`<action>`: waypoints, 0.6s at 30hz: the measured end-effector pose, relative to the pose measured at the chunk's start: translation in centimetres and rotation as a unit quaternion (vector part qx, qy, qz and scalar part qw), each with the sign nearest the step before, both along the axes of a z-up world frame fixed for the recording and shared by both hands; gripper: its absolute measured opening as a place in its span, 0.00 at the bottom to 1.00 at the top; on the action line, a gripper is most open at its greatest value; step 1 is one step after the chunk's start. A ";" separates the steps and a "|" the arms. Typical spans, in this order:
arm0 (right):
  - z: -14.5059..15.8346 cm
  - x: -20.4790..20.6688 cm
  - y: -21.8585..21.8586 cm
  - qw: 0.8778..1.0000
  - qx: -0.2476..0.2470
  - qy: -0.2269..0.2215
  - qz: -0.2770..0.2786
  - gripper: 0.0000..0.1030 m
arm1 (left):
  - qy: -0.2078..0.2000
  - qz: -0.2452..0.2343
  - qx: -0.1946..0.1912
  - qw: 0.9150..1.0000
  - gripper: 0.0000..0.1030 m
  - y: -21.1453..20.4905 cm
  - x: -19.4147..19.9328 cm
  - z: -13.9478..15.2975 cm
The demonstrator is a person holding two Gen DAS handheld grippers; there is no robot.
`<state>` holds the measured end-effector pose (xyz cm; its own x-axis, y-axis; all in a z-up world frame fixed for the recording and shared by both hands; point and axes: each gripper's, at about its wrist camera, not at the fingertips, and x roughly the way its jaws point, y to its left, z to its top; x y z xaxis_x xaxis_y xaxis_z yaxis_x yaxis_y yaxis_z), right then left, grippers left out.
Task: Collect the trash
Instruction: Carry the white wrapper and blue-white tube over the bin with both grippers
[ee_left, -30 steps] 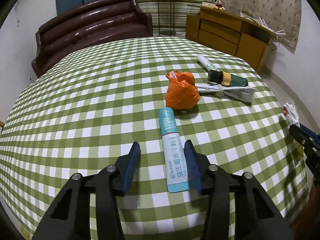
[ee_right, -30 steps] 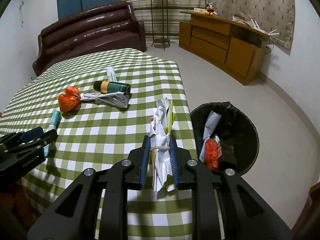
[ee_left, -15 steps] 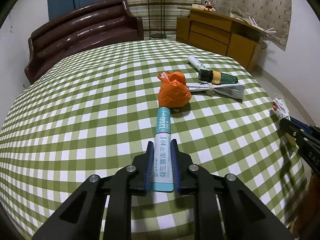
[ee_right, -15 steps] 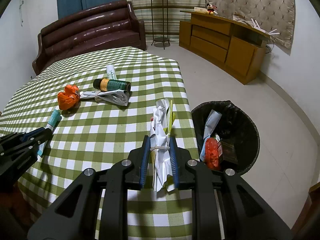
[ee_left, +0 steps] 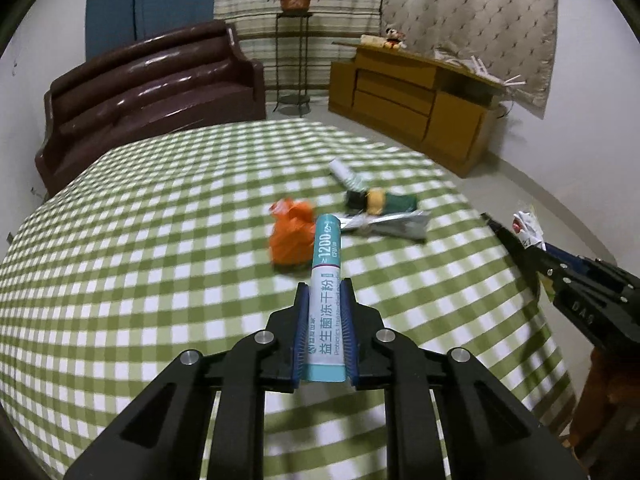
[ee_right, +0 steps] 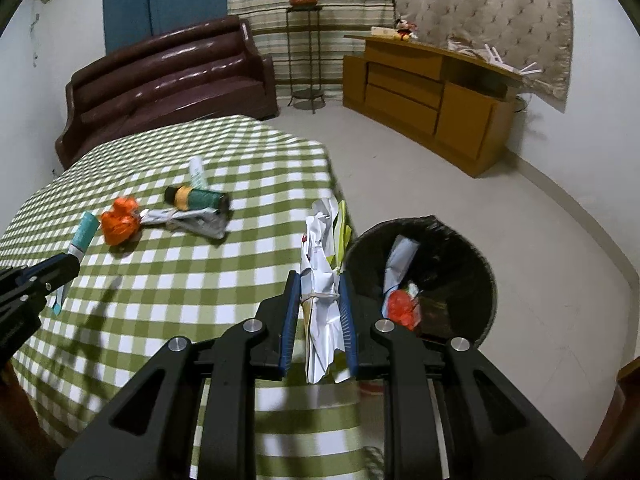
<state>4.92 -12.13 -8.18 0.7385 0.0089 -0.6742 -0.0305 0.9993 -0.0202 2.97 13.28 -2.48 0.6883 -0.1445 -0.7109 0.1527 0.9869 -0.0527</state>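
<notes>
While the left hand-held gripper (ee_left: 325, 312) clamps a teal-and-white tube (ee_left: 326, 292) above the desk (ee_left: 140, 240), the right hand-held gripper (ee_right: 318, 312) pinches a crumpled paper bundle (ee_right: 322, 276) just left of the black bin (ee_right: 452, 240).

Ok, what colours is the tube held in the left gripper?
The plastic tube is teal at both ends with a white middle, clearest in the left wrist view.

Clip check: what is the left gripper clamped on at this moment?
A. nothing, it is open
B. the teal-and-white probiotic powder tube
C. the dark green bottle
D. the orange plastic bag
B: the left gripper is shut on the teal-and-white probiotic powder tube, while the orange plastic bag and dark green bottle lie on the checked tablecloth.
</notes>
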 end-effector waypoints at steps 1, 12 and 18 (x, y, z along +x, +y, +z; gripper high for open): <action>0.2 0.1 -0.4 1.000 -0.003 -0.003 -0.006 0.19 | -0.003 -0.005 -0.001 1.000 0.16 -0.5 0.2 0.1; 0.8 1.7 -5.7 0.998 -0.015 -0.019 -0.062 0.19 | -0.043 -0.077 -0.007 0.996 0.16 -8.6 3.5 1.4; 0.4 2.6 -8.2 0.997 -0.015 -0.019 -0.077 0.19 | -0.046 -0.113 -0.003 0.993 0.16 -13.1 5.4 0.9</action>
<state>7.47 -20.34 -7.74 0.7546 -0.1266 -0.6438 0.1248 0.9910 -0.0487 8.35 0.16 -1.62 0.7005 -0.3069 -0.6443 0.3741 0.9267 -0.0347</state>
